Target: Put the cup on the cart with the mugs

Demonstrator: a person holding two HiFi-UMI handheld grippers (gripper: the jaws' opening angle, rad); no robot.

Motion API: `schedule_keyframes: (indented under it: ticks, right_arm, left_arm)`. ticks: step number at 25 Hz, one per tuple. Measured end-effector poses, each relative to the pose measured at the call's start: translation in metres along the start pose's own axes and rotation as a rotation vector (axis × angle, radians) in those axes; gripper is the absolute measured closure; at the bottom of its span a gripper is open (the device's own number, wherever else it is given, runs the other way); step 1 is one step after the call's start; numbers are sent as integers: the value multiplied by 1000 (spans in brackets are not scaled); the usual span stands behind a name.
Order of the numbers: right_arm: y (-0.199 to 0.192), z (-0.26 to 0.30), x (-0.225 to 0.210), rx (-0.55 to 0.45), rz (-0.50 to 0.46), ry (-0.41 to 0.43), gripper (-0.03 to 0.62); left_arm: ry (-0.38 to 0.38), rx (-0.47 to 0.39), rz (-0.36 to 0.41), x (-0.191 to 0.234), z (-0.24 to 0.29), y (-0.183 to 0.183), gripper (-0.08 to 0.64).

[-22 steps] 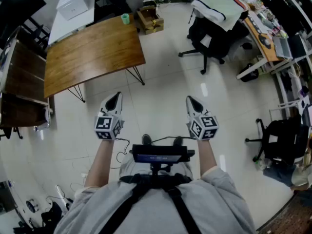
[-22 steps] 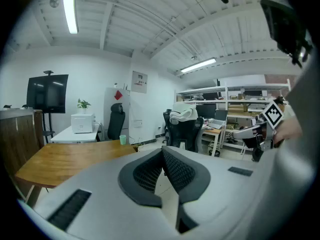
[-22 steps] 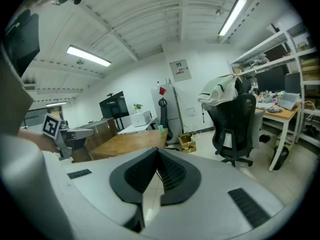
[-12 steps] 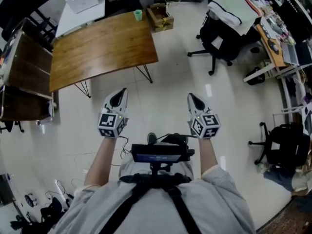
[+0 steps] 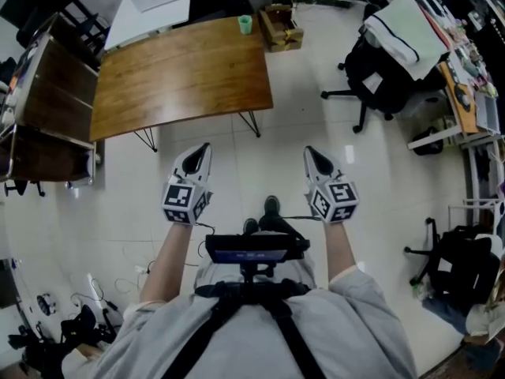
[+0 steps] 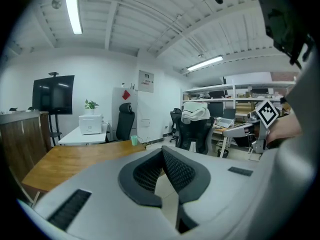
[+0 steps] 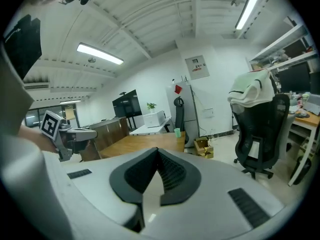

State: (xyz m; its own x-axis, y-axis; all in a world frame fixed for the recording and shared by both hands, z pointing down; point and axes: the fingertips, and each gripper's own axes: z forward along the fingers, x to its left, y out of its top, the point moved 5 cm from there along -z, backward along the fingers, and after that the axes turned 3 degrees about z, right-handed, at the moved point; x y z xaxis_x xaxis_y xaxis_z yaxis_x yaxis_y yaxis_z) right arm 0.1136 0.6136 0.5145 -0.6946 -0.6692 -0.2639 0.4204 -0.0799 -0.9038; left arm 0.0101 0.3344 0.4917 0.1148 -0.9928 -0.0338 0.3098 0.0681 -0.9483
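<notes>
- Head view: both grippers are held out side by side over the pale tiled floor, well apart from each other. The left gripper [image 5: 203, 148] and the right gripper [image 5: 310, 152] both point toward the wooden table [image 5: 181, 73]. The green cup [image 5: 245, 24] stands upright at that table's far right corner, far from both grippers. Just beside that corner, a cardboard box [image 5: 282, 28] sits on the floor. An office chair [image 5: 379, 73] draped with white cloth is off to the right.
- Left gripper view: the jaws are pressed together at their tips, with nothing between them. Beyond them the cup shows small at the table's far edge, near a white desk [image 6: 82, 134] that bears a white box. The right gripper's marker cube shows at the right edge.
- Right gripper view: the jaws are pressed together too, and pinch nothing. The cup stands on the table's far corner straight ahead, above the jaw tips, with the cardboard box to its right on the floor. The left gripper shows at the left.
</notes>
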Motion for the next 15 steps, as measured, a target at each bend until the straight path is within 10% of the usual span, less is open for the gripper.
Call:
schedule_keyframes:
  ticks: [15]
  right_arm:
    - [67, 117, -17, -21, -26, 124, 591]
  left_arm:
    - [101, -14, 34, 62, 59, 49, 557]
